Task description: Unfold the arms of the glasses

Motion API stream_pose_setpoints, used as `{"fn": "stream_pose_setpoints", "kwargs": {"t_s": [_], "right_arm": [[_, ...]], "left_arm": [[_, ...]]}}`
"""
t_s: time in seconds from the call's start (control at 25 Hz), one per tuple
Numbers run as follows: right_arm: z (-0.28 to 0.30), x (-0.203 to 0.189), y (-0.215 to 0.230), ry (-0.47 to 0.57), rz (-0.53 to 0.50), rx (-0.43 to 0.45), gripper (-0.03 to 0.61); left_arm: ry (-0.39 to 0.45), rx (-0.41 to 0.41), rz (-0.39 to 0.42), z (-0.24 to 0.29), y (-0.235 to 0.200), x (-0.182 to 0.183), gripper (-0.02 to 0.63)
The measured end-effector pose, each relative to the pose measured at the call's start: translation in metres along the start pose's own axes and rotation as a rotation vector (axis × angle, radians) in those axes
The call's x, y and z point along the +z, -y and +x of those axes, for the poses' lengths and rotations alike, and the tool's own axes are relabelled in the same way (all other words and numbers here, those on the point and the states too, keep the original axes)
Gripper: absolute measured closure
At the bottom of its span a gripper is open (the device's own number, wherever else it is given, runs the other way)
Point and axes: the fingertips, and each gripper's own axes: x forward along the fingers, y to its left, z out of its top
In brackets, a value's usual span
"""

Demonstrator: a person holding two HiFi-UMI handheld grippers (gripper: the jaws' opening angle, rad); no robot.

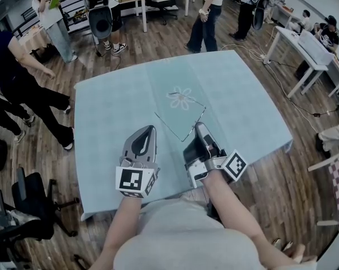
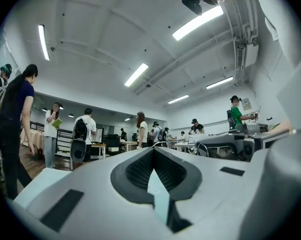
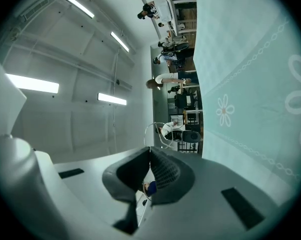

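Observation:
The thin wire-framed glasses (image 1: 169, 127) hang just above the light blue tablecloth (image 1: 107, 128) in the head view, between my two grippers. My right gripper (image 1: 199, 126) is shut on one side of the frame. In the right gripper view a wire loop (image 3: 151, 132) sticks out past the shut tips (image 3: 150, 149). My left gripper (image 1: 153, 127) is shut, its pads meeting at the tips (image 2: 153, 150). A fine wire arc (image 2: 159, 143) shows right at those tips, and I cannot tell whether it is pinched. A lens rim (image 2: 199, 147) shows further right.
A flower print (image 1: 182, 98) marks the cloth beyond the glasses. Several people stand round the table's far and left sides (image 1: 206, 16). White desks (image 1: 304, 44) stand at the right and an office chair (image 1: 23, 201) at the near left.

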Motion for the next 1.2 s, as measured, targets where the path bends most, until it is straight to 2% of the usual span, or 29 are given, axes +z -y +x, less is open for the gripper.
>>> {"fn": "stream_pose_setpoints", "kwargs": {"t_s": [0.6, 1.2], "right_arm": [[0.002, -0.005, 0.003, -0.025, -0.001, -0.018, 0.566], [0.001, -0.006, 0.001, -0.041, -0.005, -0.008, 0.566]], "left_arm": [[-0.006, 0.039, 0.007, 0.001, 0.003, -0.002, 0.606], [0.019, 0.033, 0.011, 0.000, 0.010, 0.002, 0.606]]}}
